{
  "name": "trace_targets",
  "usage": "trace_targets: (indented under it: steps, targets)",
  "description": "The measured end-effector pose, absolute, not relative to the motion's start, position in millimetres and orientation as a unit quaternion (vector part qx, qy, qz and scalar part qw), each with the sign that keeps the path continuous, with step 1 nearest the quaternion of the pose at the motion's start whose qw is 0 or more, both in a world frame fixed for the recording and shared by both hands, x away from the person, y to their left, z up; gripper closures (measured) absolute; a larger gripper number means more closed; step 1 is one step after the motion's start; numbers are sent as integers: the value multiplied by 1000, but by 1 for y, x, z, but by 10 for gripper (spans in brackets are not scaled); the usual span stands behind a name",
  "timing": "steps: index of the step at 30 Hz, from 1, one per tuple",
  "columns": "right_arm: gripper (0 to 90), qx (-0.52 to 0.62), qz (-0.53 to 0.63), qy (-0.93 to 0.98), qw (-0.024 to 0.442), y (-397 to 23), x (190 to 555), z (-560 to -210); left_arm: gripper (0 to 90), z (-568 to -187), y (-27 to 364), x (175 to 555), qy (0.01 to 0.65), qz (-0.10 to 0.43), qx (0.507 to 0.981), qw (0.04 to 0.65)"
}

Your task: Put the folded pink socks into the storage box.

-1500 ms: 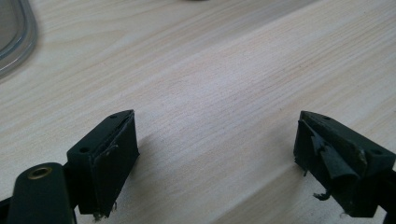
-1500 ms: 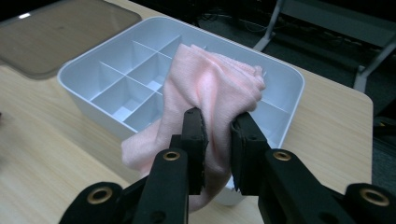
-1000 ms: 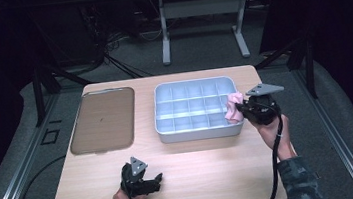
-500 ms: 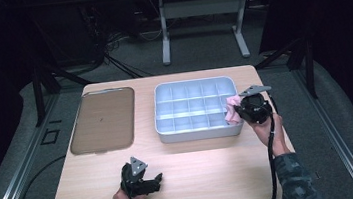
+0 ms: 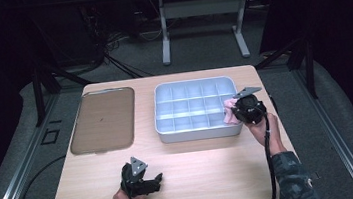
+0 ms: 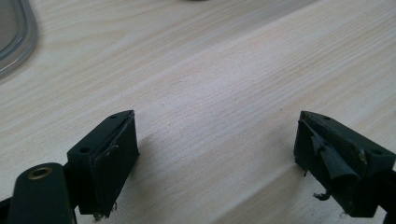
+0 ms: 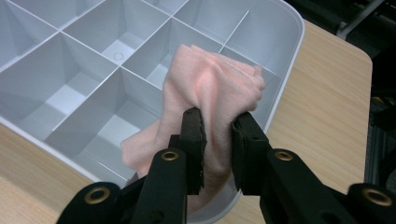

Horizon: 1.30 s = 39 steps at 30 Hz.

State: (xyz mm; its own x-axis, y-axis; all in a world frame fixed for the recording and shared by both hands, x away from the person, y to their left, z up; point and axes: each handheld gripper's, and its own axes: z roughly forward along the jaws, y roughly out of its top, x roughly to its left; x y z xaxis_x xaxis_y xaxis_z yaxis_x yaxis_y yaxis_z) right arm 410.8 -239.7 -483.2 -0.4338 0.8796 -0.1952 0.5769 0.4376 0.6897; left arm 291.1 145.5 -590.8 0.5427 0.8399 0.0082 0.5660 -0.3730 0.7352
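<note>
Fingers of the left gripper (image 5: 149,181) stood wide apart with nothing between them, hovering low over bare wood near the front edge of the counter (image 5: 197,162); in the left gripper view its fingers (image 6: 105,158) framed only the pale grain. At the far left of the counter lay a flat brown tray (image 5: 102,120), well apart from that gripper. Just right of the tray sat a pale blue divided bin (image 5: 167,128) with rows of compartments. At the bin's right end, the right gripper (image 5: 235,111) was closed tightly on a bunched pink cloth (image 7: 210,93), which hung over the compartments along the bin's near right corner, its lower fold drooping against the bin's near wall.
</note>
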Motion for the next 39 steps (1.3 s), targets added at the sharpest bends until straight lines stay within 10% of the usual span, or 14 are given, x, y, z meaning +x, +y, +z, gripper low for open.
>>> trace_targets:
  steps: [39]
  targets:
    - [750,452,170,850,211,-233,432,-509,133,-591,145,291,437,196,805,351]
